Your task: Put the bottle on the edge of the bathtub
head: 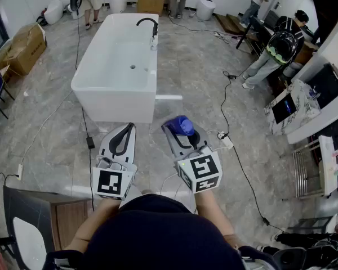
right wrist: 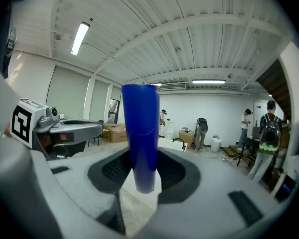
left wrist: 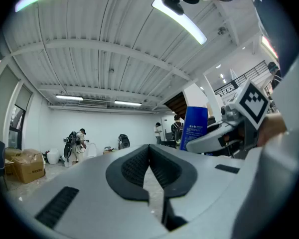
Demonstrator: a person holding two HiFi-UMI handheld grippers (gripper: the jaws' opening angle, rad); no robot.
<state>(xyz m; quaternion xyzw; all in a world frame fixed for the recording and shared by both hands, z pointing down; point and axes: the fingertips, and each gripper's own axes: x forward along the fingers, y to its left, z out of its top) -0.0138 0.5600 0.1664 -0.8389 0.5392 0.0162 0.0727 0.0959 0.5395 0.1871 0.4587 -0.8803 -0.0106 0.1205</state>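
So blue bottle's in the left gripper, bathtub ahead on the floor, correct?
No: the blue bottle is in the right gripper, as the right gripper view shows; the left gripper is shut and empty. The bathtub is ahead on the floor.

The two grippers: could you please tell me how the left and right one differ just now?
The right gripper is shut on an upright blue bottle; the left gripper holds nothing. The right gripper's jaws stand apart around the bottle, while the left gripper's jaws meet at their tips. Both are grey and point toward the white bathtub.
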